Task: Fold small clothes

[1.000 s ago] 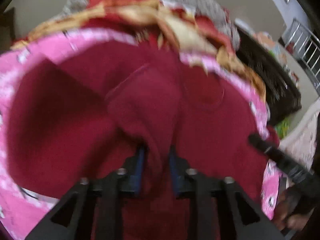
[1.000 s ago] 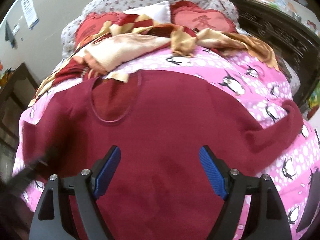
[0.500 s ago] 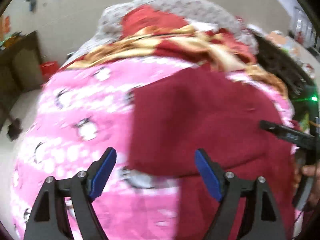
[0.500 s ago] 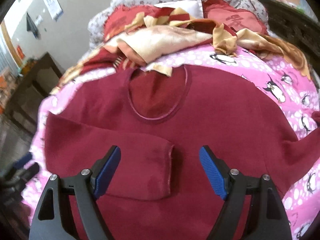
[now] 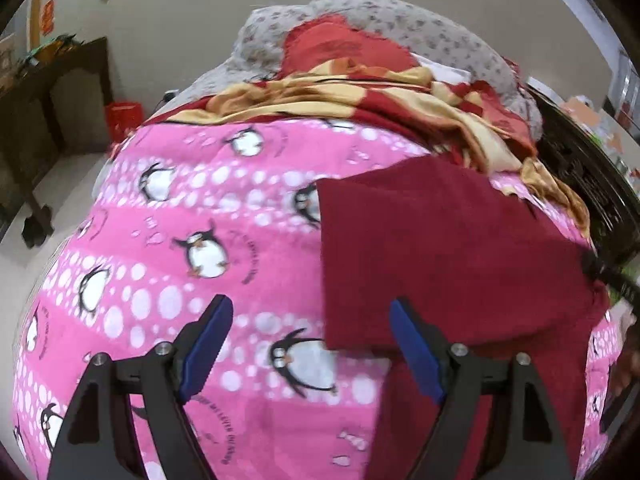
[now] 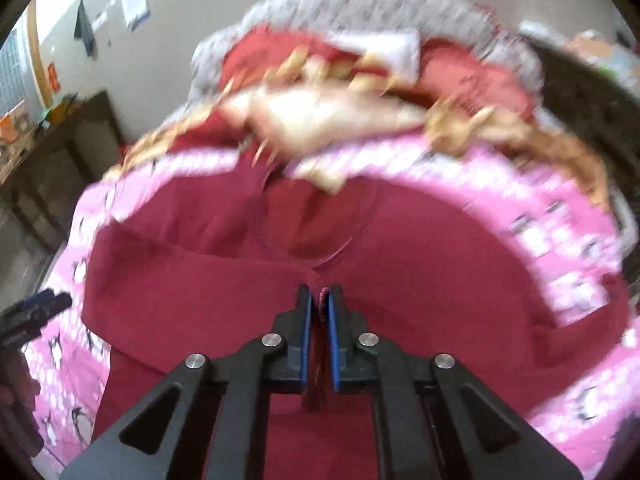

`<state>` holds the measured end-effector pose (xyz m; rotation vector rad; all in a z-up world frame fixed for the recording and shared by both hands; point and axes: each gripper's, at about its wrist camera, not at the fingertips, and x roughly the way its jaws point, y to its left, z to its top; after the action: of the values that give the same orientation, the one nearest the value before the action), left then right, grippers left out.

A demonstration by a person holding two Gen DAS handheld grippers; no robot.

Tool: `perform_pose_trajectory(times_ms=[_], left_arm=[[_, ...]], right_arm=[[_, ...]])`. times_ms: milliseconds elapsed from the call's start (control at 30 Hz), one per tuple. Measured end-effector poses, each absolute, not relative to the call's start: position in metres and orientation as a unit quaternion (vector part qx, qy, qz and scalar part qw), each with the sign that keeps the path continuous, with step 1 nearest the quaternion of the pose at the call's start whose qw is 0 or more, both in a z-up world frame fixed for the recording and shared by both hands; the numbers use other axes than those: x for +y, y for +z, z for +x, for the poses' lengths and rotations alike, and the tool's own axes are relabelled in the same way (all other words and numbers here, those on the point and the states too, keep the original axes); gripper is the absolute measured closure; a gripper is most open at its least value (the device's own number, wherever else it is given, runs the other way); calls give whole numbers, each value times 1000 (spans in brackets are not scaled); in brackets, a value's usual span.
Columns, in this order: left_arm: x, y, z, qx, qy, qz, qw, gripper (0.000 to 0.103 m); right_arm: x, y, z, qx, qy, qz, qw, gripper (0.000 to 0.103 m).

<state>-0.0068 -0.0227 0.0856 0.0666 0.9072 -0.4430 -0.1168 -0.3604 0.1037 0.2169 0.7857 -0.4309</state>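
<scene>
A dark red sweater (image 6: 420, 280) lies on the pink penguin blanket (image 5: 180, 240), its left sleeve folded in across the chest. In the left wrist view the sweater (image 5: 440, 248) lies to the right. My left gripper (image 5: 310, 340) is open and empty, above the blanket just left of the sweater's edge. My right gripper (image 6: 318, 304) is shut on the cuff end of the folded sleeve (image 6: 200, 300), below the neckline. The right wrist view is blurred.
A red and gold cloth (image 5: 360, 100) and a grey floral pillow (image 5: 380, 20) lie at the head of the bed. A dark wooden table (image 5: 48, 92) stands at the left, a red bin (image 5: 124, 118) beside it. Dark furniture (image 5: 592, 184) borders the bed on the right.
My left gripper let go of the sleeve, opened and drew back left. My right gripper came down and shut on the folded sleeve's cuff.
</scene>
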Motion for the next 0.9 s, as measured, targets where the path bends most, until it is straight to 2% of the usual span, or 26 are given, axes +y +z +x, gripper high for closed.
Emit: perform_pose_trajectory(times_ms=[67, 233, 333, 400, 500, 633, 733, 900], left_arm=[[-35, 80, -9, 440, -218, 46, 870, 19], [-61, 67, -10, 452, -224, 58, 861, 19], [-62, 73, -11, 446, -230, 47, 863, 19], [-62, 79, -11, 436, -234, 38, 868, 19], [-70, 79, -3, 437, -229, 39, 869, 19], [-83, 65, 14, 440, -198, 60, 874, 19], [-85, 45, 30, 464, -171, 73, 866, 18], [-71, 38, 43, 491, -179, 12, 853, 17]], right_arm=[[-381, 105, -124, 384, -248, 107, 883, 93], [-420, 65, -118, 453, -276, 140, 836, 93], [-425, 70, -130, 435, -258, 172, 845, 82], [-423, 82, -140, 406, -262, 177, 858, 65], [-407, 94, -133, 390, -234, 167, 875, 63], [-370, 88, -102, 411, -126, 171, 887, 63], [-332, 83, -66, 412, -74, 104, 902, 63], [-290, 68, -21, 423, -36, -36, 905, 63]])
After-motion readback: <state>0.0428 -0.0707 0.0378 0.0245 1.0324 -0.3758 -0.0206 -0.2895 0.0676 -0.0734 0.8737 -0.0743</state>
